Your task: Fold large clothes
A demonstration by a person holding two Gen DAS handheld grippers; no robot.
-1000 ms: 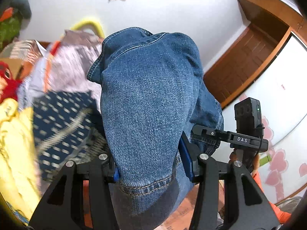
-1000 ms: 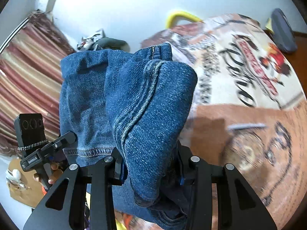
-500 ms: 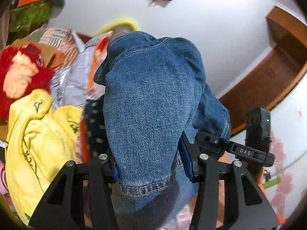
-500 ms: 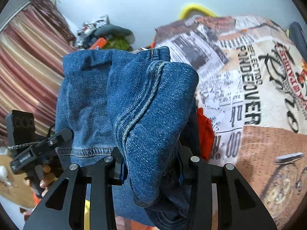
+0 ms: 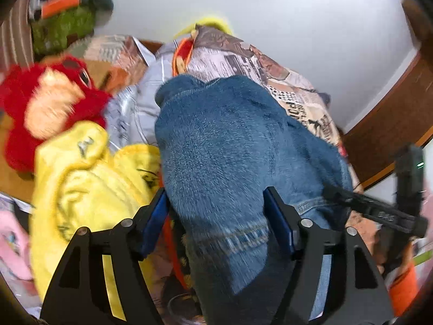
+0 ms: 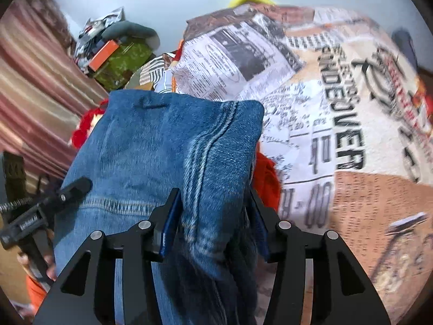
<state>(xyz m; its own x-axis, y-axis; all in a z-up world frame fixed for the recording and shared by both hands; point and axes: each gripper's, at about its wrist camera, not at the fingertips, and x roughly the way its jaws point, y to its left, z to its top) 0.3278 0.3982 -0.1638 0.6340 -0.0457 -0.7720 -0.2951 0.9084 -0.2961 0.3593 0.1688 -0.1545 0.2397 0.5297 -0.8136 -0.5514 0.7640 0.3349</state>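
Note:
A folded pair of blue jeans (image 5: 227, 146) fills the middle of both views. My left gripper (image 5: 216, 216) is shut on one end of the folded bundle, its blue pads pressing both sides. My right gripper (image 6: 213, 211) is shut on the other end of the jeans (image 6: 167, 146), near a side seam. The jeans are held above a bed covered by a newspaper-print blanket (image 6: 311, 86). The right gripper shows at the right of the left wrist view (image 5: 379, 211); the left one shows at the left of the right wrist view (image 6: 40, 203).
A yellow garment (image 5: 86, 178) and a red plush toy (image 5: 48, 103) lie left of the jeans. A pile of clothes and a green bundle (image 6: 121, 59) sit by the striped curtain (image 6: 29, 86). A white wall stands behind; wooden furniture (image 5: 392, 124) is at right.
Both grippers have tipped downward with the jeans toward the bed. More of the blanket, the yellow garment and the red toy have come into view. Both grips are unchanged.

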